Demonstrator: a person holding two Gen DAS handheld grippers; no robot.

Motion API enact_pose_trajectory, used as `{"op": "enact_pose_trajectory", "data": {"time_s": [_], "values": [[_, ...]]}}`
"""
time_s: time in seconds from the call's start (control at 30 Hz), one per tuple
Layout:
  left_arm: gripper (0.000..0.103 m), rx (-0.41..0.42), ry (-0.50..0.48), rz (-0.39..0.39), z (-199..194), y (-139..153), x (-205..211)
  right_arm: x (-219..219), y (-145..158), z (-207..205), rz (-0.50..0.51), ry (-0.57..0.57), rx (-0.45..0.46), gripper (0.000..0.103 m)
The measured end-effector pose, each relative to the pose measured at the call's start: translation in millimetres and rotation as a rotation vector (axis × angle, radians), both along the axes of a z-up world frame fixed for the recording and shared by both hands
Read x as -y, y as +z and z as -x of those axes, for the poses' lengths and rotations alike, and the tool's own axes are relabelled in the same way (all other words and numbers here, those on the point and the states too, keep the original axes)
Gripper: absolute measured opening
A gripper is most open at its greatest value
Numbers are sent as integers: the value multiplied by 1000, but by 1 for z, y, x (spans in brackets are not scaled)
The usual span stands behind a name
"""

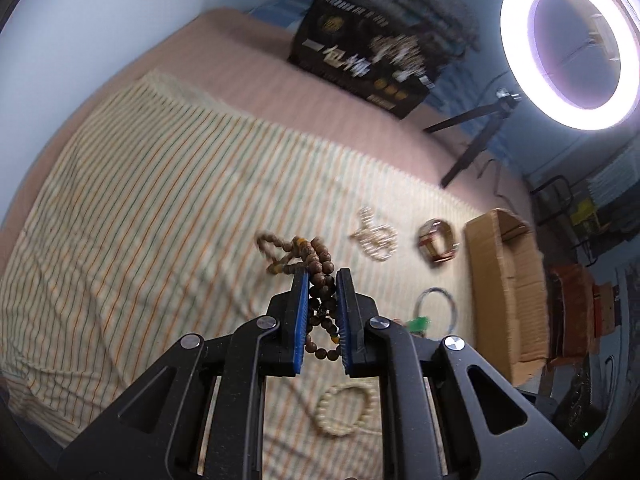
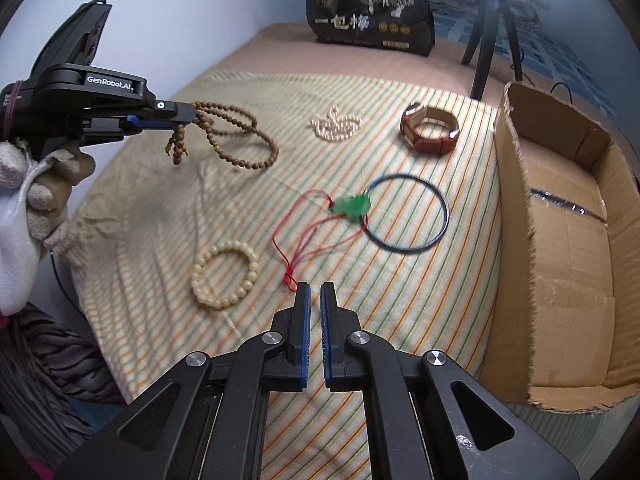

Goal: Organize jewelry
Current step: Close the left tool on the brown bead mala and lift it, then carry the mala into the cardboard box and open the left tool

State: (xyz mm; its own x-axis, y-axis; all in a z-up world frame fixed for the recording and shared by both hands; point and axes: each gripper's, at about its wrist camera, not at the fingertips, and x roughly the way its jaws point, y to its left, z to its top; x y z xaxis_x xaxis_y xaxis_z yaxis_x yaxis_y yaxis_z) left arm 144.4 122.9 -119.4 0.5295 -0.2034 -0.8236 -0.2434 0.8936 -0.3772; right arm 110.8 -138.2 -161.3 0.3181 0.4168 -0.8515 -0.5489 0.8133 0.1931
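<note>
My left gripper (image 1: 322, 280) is shut on a long brown wooden bead necklace (image 1: 316, 264); it also shows in the right wrist view (image 2: 188, 114), lifting the brown necklace (image 2: 240, 140) partly off the striped cloth (image 2: 160, 220). My right gripper (image 2: 316, 292) is nearly closed and empty, above the cloth's near edge. On the cloth lie a cream bead bracelet (image 2: 224, 276), a green pendant on red cord (image 2: 352, 205), a blue bangle (image 2: 408, 214), a pearl necklace (image 2: 335, 125) and a brown leather watch (image 2: 430, 133). An open cardboard box (image 2: 560, 248) stands at the right.
A black printed bag (image 2: 370, 16) stands at the back of the pink bed. A ring light (image 1: 568, 48) on a black tripod (image 2: 490, 28) is at the back right. A wall runs along the left.
</note>
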Motion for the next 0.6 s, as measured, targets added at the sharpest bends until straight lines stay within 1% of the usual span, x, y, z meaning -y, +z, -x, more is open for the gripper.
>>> {"op": "enact_pose_trajectory", "data": {"time_s": [0.23,0.47,0.6], "values": [[12,100,-53,-12,1,36,29,10,29,-2,-46,-26,52,3],[12,171,-97,5,3,63,51,29,54,-5,-77,-72,99,3],[12,212,-129,26,4,78,66,44,62,-8,-90,-105,120,3]]}}
